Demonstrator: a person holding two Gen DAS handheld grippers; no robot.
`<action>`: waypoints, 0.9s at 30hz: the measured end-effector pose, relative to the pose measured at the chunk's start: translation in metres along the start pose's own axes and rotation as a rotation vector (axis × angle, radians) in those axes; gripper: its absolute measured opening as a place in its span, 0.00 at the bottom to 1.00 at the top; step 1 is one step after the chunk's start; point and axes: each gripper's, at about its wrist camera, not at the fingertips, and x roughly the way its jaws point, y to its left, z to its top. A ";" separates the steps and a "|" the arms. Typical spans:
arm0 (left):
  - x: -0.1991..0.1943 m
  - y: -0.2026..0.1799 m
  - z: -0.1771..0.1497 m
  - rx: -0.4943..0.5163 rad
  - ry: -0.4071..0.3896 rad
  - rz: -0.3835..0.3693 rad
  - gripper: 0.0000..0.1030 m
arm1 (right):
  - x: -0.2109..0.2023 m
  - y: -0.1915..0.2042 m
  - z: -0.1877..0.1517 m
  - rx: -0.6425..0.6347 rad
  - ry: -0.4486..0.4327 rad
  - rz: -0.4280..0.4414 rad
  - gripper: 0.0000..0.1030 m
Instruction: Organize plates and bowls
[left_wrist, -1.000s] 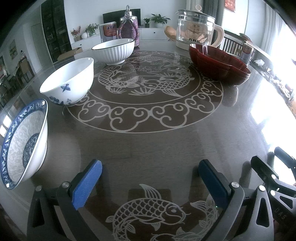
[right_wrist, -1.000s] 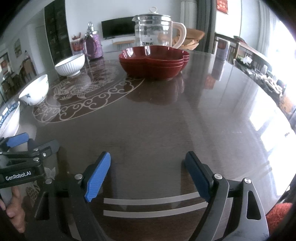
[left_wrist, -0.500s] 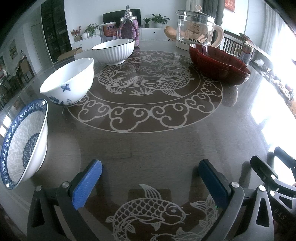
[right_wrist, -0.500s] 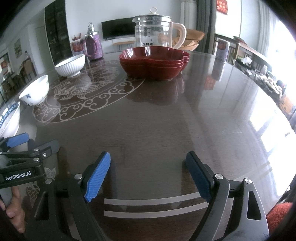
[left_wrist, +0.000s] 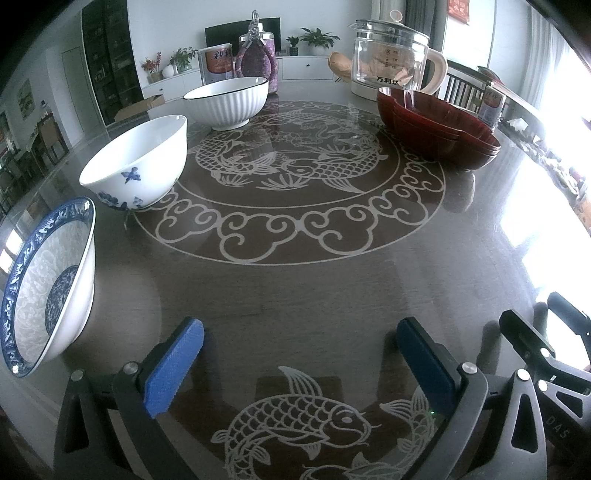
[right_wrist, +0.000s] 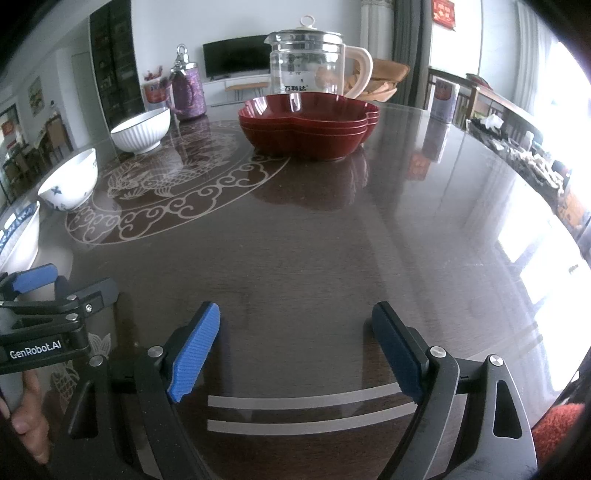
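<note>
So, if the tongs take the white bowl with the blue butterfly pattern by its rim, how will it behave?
The white bowl with the blue butterfly pattern looks like glazed porcelain: probably rigid, slippery and breakable. Its foot is narrow under a wide mouth, so a push near the rim may tip it. The dark glossy table would likely let it slide.

The table (left_wrist: 332, 295) is round, dark brown and glossy, with a pale fish medallion inside a ring of cloud scrolls. On its left side stand three bowls in a curved row, apart from one another: a blue-rimmed bowl (left_wrist: 44, 284) nearest, a white bowl with blue flowers (left_wrist: 136, 162), then a ribbed white bowl (left_wrist: 227, 101). At the far right sits a stack of red lobed dishes (right_wrist: 308, 123), and just behind it a glass kettle (right_wrist: 306, 62). A purple jar (left_wrist: 256, 55) stands at the far edge.
</note>
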 end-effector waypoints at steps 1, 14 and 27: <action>0.000 0.000 0.000 0.000 0.000 0.000 1.00 | 0.000 0.000 0.000 0.000 0.000 0.000 0.85; -0.015 0.007 0.002 -0.053 0.010 -0.042 1.00 | 0.000 0.001 0.001 -0.007 -0.013 0.009 0.88; -0.113 0.102 -0.017 -0.036 -0.091 -0.040 1.00 | 0.003 0.004 0.011 -0.010 0.061 0.021 0.87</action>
